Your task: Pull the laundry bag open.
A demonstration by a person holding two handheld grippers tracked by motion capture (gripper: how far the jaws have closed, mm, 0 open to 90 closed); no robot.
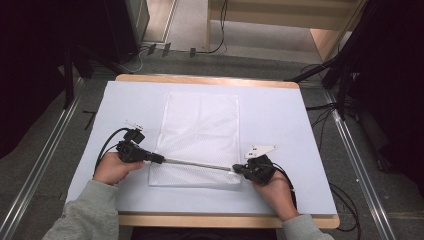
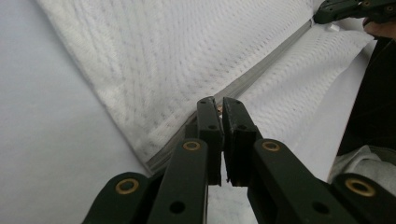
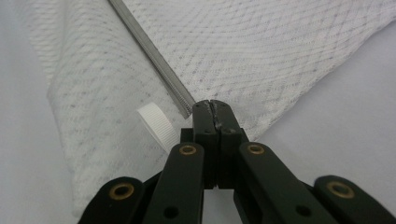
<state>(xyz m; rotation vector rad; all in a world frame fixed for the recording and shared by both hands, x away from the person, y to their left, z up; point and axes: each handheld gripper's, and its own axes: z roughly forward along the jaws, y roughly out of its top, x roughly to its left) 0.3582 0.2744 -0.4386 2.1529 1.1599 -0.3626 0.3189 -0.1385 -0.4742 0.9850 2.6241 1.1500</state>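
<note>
The left gripper [image 1: 159,159] is seen at the left end of the zipper [image 1: 197,164] of a white mesh bag [image 1: 200,135]. In the left gripper view its fingers [image 2: 209,126] are nearly closed, with a thin gap between them, and a small coppery piece, apparently the zipper pull, is pinched at the tips. The right gripper [image 1: 236,170] is seen at the right end of the same zipper. In the right gripper view its fingers [image 3: 224,116] are pressed fully together on the end of the zipper [image 3: 154,58]; how much fabric is caught cannot be told. A white ribbed tab [image 3: 156,123] is noted just beside these fingers, lying on the mesh.

The bag is laid flat on the counter [image 1: 290,130], near the middle, long axis running away from the person. The zipper crosses the bag near its front edge, slightly tilted, lower at the right. The bag's front edge lies near the counter's front edge. Open white surface is seen to the left and right of the bag and beyond its far edge. The left hand [image 1: 112,170] and right hand [image 1: 272,187] rest at the front of the counter, either side of the bag.
</note>
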